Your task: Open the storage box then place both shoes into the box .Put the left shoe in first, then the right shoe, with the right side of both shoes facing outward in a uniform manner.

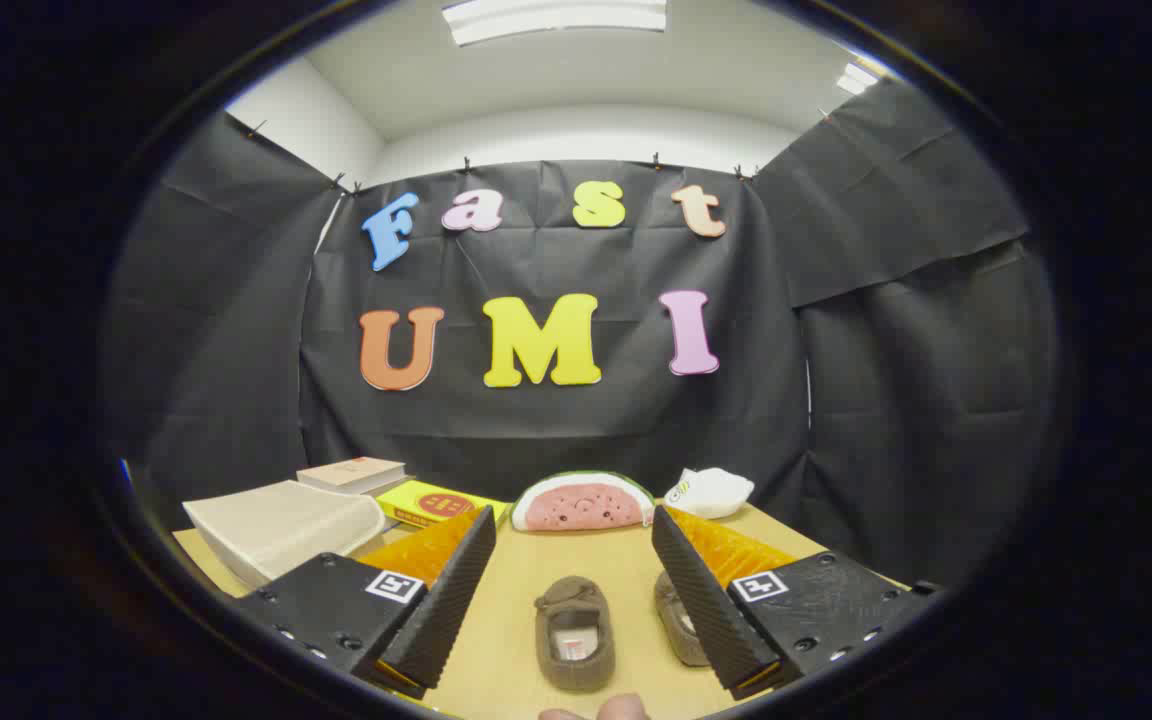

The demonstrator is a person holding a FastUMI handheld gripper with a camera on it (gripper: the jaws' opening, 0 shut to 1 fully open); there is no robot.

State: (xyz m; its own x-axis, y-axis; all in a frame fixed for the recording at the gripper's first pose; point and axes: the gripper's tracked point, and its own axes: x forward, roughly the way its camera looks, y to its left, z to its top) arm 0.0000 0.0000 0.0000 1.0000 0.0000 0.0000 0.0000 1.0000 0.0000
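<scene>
The gripper (571, 590) is held wide open above the near part of the wooden table (556, 560), and nothing is held between its fingers. Two brown slippers lie on the table: one slipper (576, 632) sits in the open gap between the fingers, toe pointing away, and the second slipper (678, 620) is just to its right, partly hidden behind the right finger. The storage box (281, 525), a pale shallow container, stands to the far left, beyond the left finger; whether its lid is already off cannot be told with certainty. Behind it are stacked books (351, 472) and a yellow box (436, 502); a watermelon-slice plush (583, 502) and a white pouch (708, 490) lie at the far edge.

The box appears to be the step in hand, since neither shoe has been taken. The gripper would best be swung left and lowered level with the box's rim, so that a thin edge is caught squarely between both fingers. The slippers should be cleared during the swing, so that their orientation is kept for placing.
</scene>
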